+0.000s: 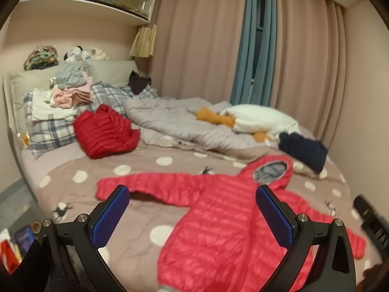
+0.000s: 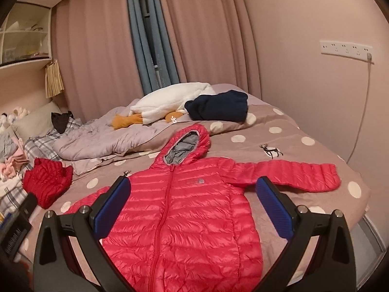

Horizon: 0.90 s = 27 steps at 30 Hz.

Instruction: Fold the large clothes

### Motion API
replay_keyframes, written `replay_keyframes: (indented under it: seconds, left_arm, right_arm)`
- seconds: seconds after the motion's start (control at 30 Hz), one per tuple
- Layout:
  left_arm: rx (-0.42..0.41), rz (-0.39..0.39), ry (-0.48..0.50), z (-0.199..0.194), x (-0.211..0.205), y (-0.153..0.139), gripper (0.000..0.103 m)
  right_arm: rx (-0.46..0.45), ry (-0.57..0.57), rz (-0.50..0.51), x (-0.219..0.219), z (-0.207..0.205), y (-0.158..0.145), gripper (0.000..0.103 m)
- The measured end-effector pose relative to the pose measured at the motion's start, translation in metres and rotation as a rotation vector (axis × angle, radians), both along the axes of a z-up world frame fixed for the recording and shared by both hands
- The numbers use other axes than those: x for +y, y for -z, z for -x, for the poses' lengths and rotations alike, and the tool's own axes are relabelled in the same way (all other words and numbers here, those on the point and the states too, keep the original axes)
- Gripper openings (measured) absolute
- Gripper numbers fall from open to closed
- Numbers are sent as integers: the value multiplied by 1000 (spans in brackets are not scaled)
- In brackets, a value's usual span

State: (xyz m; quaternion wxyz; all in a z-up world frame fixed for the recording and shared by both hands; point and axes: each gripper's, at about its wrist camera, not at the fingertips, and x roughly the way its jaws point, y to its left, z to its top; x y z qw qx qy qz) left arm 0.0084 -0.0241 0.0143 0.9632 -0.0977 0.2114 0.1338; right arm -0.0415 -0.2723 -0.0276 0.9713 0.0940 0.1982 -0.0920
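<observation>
Lying flat and face up on the bed [image 2: 287,131], the red hooded puffer jacket [image 2: 184,209] has its zipper closed, its grey-lined hood [image 2: 188,143] pointing toward the far side and both sleeves spread out sideways. You hold your right claw [image 2: 193,209] above the jacket's chest, spread wide with nothing between its blue pads [image 2: 274,209]. Your left claw [image 1: 193,215] hovers over the same jacket from the other side, equally wide open and empty. Beyond the hood sit a dark navy garment [image 2: 218,107] and a white plush toy [image 2: 170,102] on a rumpled grey quilt [image 2: 104,138]. A second red puffer jacket [image 1: 104,131], folded, lies near the plaid pillows [image 1: 51,129], next to stacked clothes [image 1: 70,90].
</observation>
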Motion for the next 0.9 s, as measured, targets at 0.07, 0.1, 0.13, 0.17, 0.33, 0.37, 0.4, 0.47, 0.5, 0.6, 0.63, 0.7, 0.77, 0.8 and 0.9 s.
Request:
replay_keyframes:
  seconds: [0.07,0.1,0.13,0.17,0.33,0.37,0.4,0.47,0.5,0.6,0.63,0.7,0.77,0.8,0.9]
  left_arm:
    - [-20,10,-23,10,0,-1,102]
    - [-33,7,-20,14,-2,-2,102]
    - [-40,2,-9,16,-3,-4,102]
    - [-43,-5,4,16,-5,-7,102]
    - [-63,-17,5,17,-2,-16,102]
    - [-65,-15,0,17,0,-16,102]
    - [-67,-15,5,17,2,-17,102]
    - [-67,-10,20,16,5,-17,102]
    - [-58,-8,22,16,7,-16,102]
    - [-46,4,26,15,10,-16,102]
    - [-48,4,24,15,11,-17,102]
    - [-55,1,19,17,11,-19,102]
    - [-59,8,31,20,10,-20,102]
    - [-56,16,39,21,10,-20,102]
    - [-57,30,41,22,10,-21,102]
  right_arm:
    - [-8,-1,-3,-5,7,-3,103]
    - [-11,1,0,-5,11,-4,103]
    - [-9,-1,8,-5,14,-6,103]
    - [-6,-3,15,-5,16,-8,103]
    - [10,10,17,0,16,-13,103]
    - [11,5,19,1,15,-13,103]
    - [11,-3,23,4,15,-14,103]
    - [4,2,33,8,14,-15,103]
    - [3,10,33,9,14,-15,103]
    - [11,-12,16,13,13,-15,103]
    - [15,-21,16,15,13,-15,103]
    - [14,-15,32,19,14,-18,103]
    - [1,-7,53,22,18,-21,103]
    - [-2,-6,55,23,20,-22,103]
    - [-13,-24,50,23,23,-25,103]
